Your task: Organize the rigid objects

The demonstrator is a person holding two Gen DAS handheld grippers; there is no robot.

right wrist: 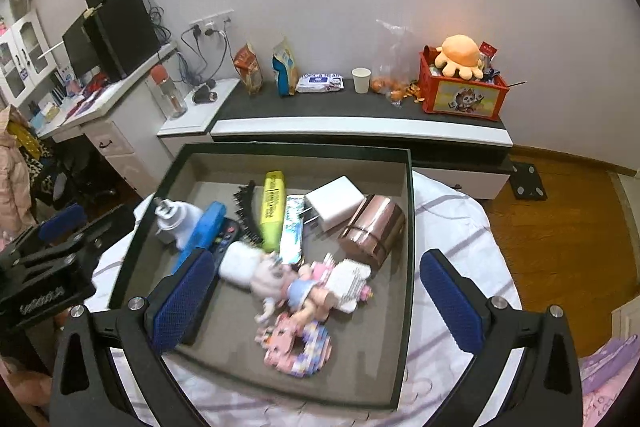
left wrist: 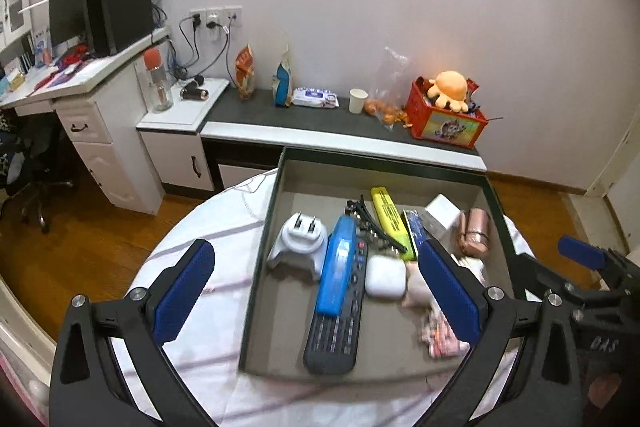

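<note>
A dark-rimmed grey tray (left wrist: pixel 276 187) sits on the round table and holds a black remote (left wrist: pixel 334 335), a blue stapler-like case (left wrist: pixel 338 267), a white plug adapter (left wrist: pixel 298 241), a white earbud case (left wrist: pixel 386 277), a yellow highlighter (left wrist: pixel 388 223) and a rose-gold cylinder (left wrist: pixel 476 231). The right wrist view also shows a small doll (right wrist: pixel 280 281), a pink block toy (right wrist: pixel 298 347) and a white charger (right wrist: pixel 338 203). My left gripper (left wrist: pixel 315 251) hangs open above the tray, empty. My right gripper (right wrist: pixel 317 257) is also open and empty over it.
The table wears a white striped cloth (left wrist: pixel 208 227). Behind it runs a low cabinet (left wrist: pixel 320 123) with a red crate (left wrist: pixel 444 123), an orange plush (left wrist: pixel 448 87), a paper cup (left wrist: pixel 358 101) and snack bags. A desk with a monitor (left wrist: pixel 66 15) stands left over the wooden floor.
</note>
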